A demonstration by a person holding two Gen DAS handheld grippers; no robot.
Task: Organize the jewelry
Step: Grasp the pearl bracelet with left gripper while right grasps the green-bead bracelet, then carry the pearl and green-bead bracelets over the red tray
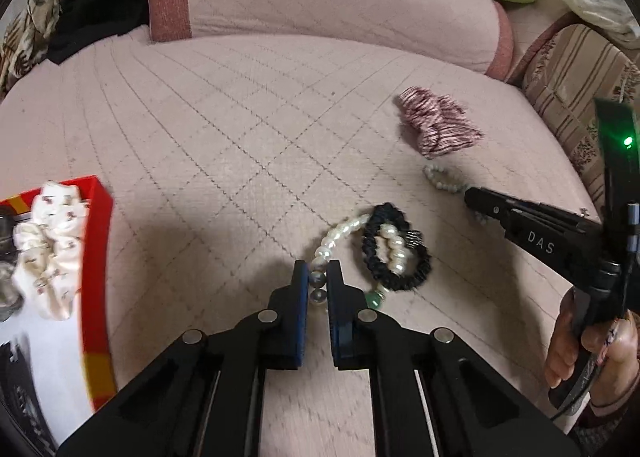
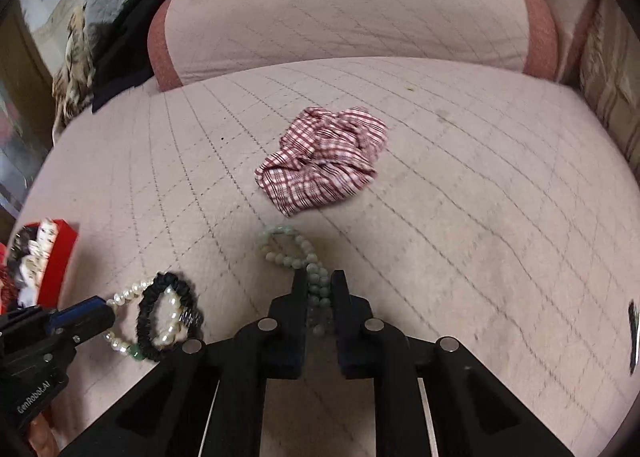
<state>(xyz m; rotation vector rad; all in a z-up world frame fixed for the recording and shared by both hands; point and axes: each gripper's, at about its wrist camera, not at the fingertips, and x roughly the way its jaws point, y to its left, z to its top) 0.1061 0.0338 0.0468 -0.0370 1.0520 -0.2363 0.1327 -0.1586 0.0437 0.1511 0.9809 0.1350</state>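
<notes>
Left wrist view: left gripper (image 1: 318,277) pinching white pearl bracelet (image 1: 340,235) at grey end beads, on quilted pink sofa cushion (image 1: 224,145). Black braided hair tie (image 1: 396,251) lies across same bracelet, just right of pinch; lift would likely drag it along. Red open box (image 1: 96,257) close at left, likely drop spot. Right gripper (image 2: 318,289) clamped on pale green bead bracelet (image 2: 296,253), strand running away from fingers toward red checked scrunchie (image 2: 324,159).

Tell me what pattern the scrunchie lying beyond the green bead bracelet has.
Red-and-white check; the scrunchie shows best in the right wrist view.
</notes>
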